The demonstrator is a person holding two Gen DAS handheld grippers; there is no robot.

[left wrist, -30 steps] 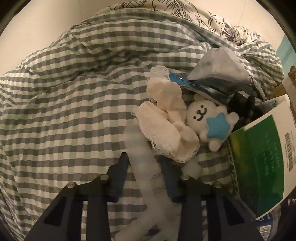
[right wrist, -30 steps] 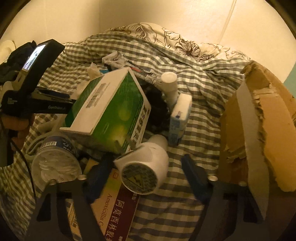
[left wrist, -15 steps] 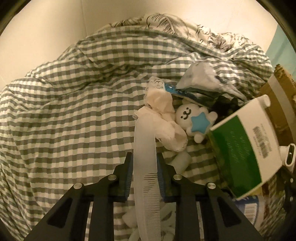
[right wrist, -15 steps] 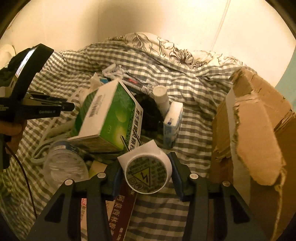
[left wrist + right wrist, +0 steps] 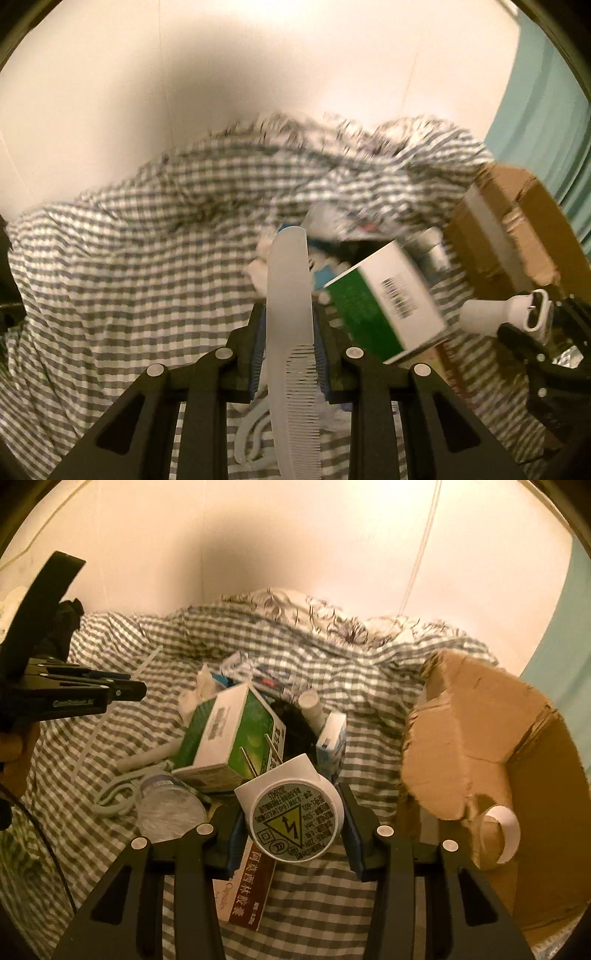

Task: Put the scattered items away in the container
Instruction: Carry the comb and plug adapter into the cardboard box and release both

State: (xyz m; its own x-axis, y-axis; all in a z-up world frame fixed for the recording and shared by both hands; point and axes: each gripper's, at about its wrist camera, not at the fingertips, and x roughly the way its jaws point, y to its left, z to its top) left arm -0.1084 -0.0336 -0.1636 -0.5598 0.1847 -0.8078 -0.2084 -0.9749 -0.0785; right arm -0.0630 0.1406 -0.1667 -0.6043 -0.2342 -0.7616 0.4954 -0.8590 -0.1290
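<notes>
Comb [image 5: 290,314] lengthwise, handle probably pointing away

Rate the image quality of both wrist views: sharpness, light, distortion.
Left wrist view: the checked bedding and green box smear with motion blur, the held comb stays sharp. Right wrist view: mostly crisp. Both: warm dim yellow light, dark wall shadow, fisheye bending and black corners.

The left wrist view is smeared by motion, so the print on the green and white box [image 5: 384,299] cannot be read. The comb [image 5: 293,354] is cut off by the bottom edge. The cardboard box [image 5: 491,775] is cropped at the right.
</notes>
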